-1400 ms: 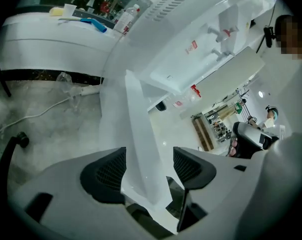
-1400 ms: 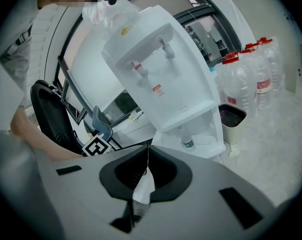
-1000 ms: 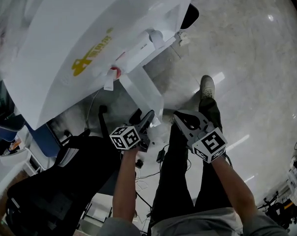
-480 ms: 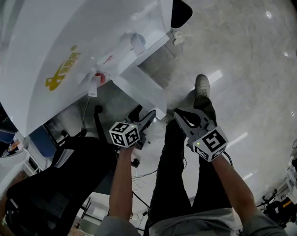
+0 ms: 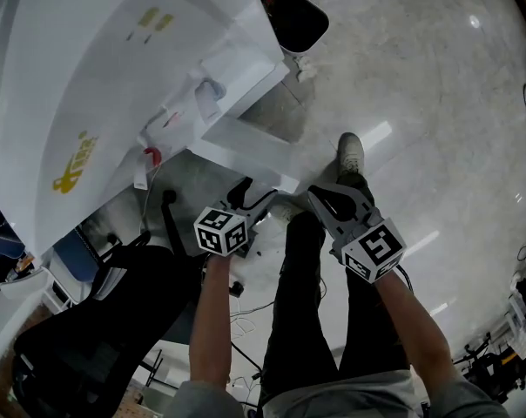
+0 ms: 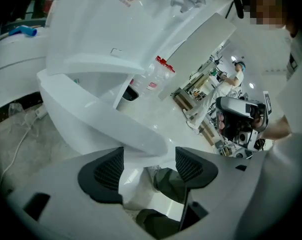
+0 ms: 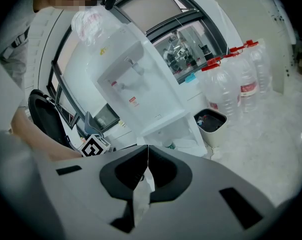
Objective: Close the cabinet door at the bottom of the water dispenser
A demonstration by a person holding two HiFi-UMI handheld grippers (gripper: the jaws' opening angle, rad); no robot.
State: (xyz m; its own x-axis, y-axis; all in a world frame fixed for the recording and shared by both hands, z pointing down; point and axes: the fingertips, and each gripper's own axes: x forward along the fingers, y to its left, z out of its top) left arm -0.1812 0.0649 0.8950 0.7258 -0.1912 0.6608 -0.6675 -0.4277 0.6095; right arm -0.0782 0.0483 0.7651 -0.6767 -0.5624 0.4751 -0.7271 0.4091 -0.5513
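Cabinet door (image 5: 246, 153), white flat plastic panel, hangs open. Judged light, rigid, slick, hinged: push the free outer edge, no grasp needed. Left gripper (image 6: 150, 165) jaws wide, empty; right gripper (image 7: 146, 151) jaws together.

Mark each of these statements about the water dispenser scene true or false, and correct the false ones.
1. The left gripper's jaws stand apart. True.
2. The right gripper's jaws are wide open. False: they are together at the tips.
3. The cabinet door at the bottom of the water dispenser is shut. False: it is swung open, and the right gripper view shows the open compartment.
4. The plastic bottles stand upright on the floor near the bin. True.
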